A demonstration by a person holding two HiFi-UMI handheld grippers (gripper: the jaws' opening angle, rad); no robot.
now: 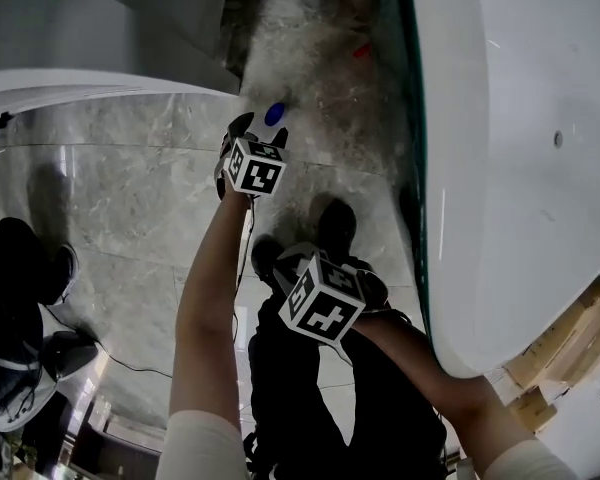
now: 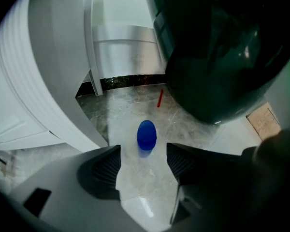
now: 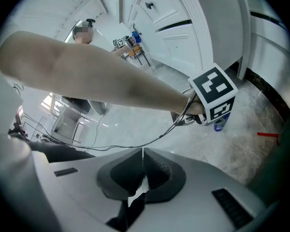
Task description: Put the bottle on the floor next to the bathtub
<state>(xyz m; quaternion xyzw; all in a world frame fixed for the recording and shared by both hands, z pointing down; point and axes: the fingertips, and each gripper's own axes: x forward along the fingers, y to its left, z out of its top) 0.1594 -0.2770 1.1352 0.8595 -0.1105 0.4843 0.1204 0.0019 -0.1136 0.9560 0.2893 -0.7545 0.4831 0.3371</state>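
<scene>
The blue-capped bottle (image 2: pixel 146 135) stands upright, cap up, at twelve o'clock just beyond the left gripper (image 2: pixel 143 152), whose jaws are wide apart and empty; the right gripper (image 3: pixel 142 153) is closed.

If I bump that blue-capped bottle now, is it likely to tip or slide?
Likely tips: the bottle stands upright and looks slim, free of the open left fingers. The glossy floor may let it slide first. Once down, its round body would probably roll.
</scene>
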